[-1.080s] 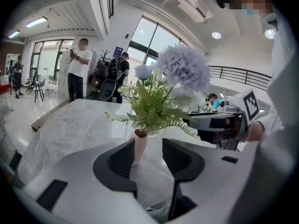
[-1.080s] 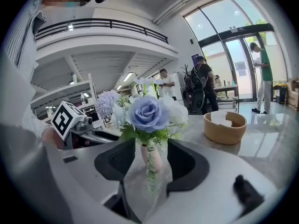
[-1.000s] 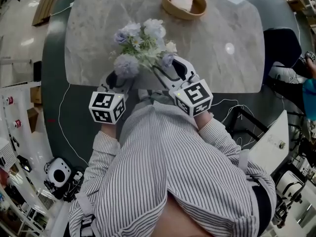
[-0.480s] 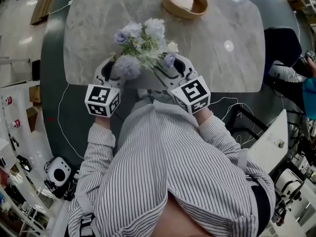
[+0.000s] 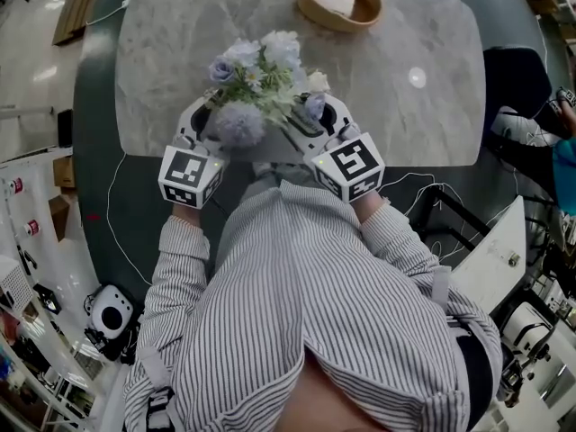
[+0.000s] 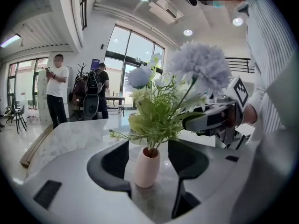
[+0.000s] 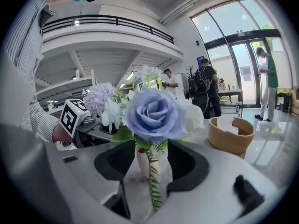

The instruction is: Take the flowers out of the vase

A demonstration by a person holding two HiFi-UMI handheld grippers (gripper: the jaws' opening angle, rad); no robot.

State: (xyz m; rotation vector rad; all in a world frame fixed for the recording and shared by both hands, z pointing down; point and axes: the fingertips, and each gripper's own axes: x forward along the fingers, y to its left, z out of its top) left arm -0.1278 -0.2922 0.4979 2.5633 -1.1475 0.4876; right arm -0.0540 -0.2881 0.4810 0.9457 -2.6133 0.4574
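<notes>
- Left tool (image 5: 202, 120): jaws have just been opening; they now stand wide apart with the pink vase (image 6: 147, 167) between them, untouched.
- Right tool (image 5: 322, 115): jaws apart, a leafy stem (image 7: 153, 188) hanging in the gap, unclamped.
- Flowers (image 5: 261, 70): all in the vase, upright on the bench (image 5: 405, 124).
- Status: nothing gripped; extraction not begun, and the left tool probably steadies the vase first.

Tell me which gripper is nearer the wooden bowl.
Right. The wooden bowl lies ahead of the right gripper and to its right, on its side of the flowers. The left gripper is across the flowers, farther from the bowl.
</notes>
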